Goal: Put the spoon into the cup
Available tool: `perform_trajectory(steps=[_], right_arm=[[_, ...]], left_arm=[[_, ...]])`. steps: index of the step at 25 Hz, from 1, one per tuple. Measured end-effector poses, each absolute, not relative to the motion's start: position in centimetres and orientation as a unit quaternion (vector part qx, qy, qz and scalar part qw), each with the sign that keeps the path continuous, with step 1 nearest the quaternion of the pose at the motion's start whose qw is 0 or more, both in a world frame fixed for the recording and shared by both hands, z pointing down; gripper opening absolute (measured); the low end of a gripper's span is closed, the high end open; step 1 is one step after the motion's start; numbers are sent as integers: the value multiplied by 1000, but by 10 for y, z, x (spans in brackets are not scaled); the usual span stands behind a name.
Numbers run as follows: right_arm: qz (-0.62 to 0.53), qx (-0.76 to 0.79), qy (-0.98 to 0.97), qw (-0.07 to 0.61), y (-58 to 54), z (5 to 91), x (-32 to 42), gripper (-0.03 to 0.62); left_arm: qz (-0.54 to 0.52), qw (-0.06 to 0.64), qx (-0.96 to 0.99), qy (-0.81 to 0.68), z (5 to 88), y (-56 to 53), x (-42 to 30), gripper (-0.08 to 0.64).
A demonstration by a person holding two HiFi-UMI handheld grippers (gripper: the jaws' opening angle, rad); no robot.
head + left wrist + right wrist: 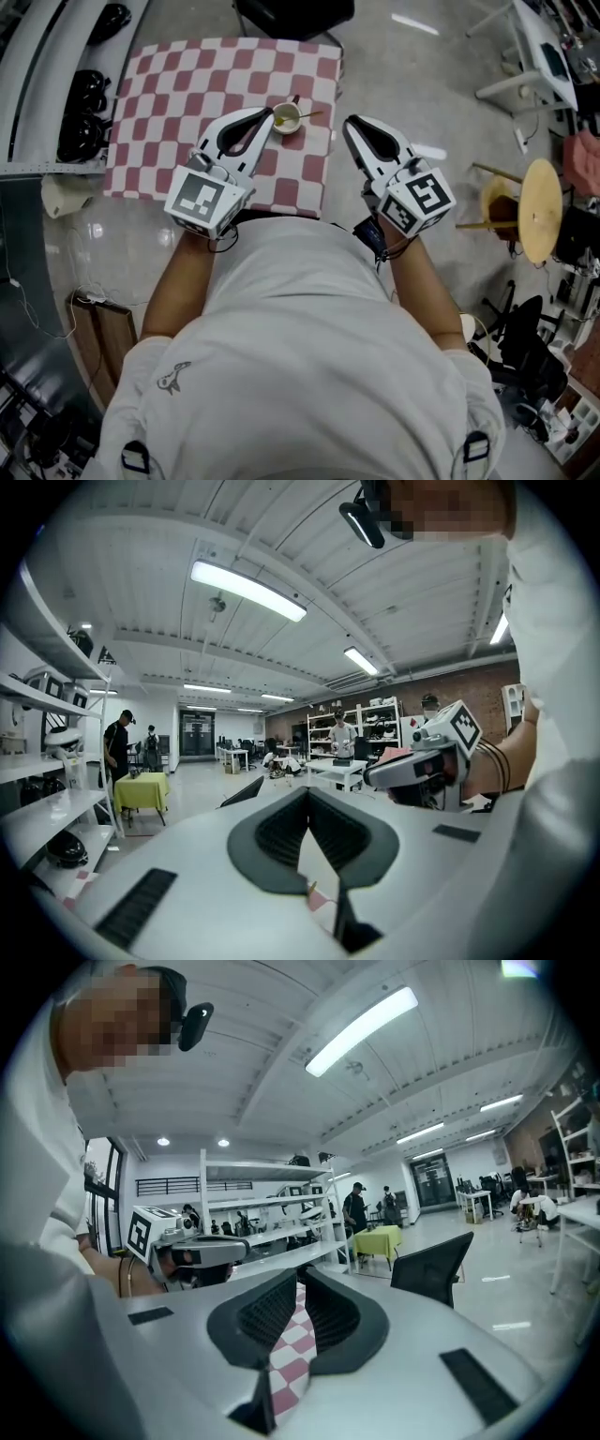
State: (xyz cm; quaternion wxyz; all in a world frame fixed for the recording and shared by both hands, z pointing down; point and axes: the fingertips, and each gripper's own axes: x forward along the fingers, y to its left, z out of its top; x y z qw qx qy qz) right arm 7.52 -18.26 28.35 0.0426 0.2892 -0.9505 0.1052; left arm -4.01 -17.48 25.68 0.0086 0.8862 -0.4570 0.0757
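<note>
Slim spoon [310,114] rests in small white cup [287,119] on red-and-white checkered table [169,94]. Left gripper [266,116], right gripper [349,124]: jaws together, nothing held.

We're looking at a big open workshop: long ceiling lights [248,590] are glowing, white shelving [272,1206] is lining one side, a brick wall [483,691] is running along the back, and a yellow-green table [142,789] is sitting on the shiny pale floor [394,84].

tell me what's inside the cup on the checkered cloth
The cup holds a spoon, handle leaning out over the rim. Its bowl end sits inside; anything beneath it is covered.
</note>
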Motion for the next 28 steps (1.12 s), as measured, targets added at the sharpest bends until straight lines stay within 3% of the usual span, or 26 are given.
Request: perform_trajectory(steps=[13, 28], right_arm=[[85, 286, -954, 28, -168, 261, 94, 38], [65, 311, -947, 41, -129, 253, 79, 34]], left_arm=[[88, -20, 893, -441, 242, -159, -16, 14], [100, -5, 902, -419, 240, -124, -47, 14]])
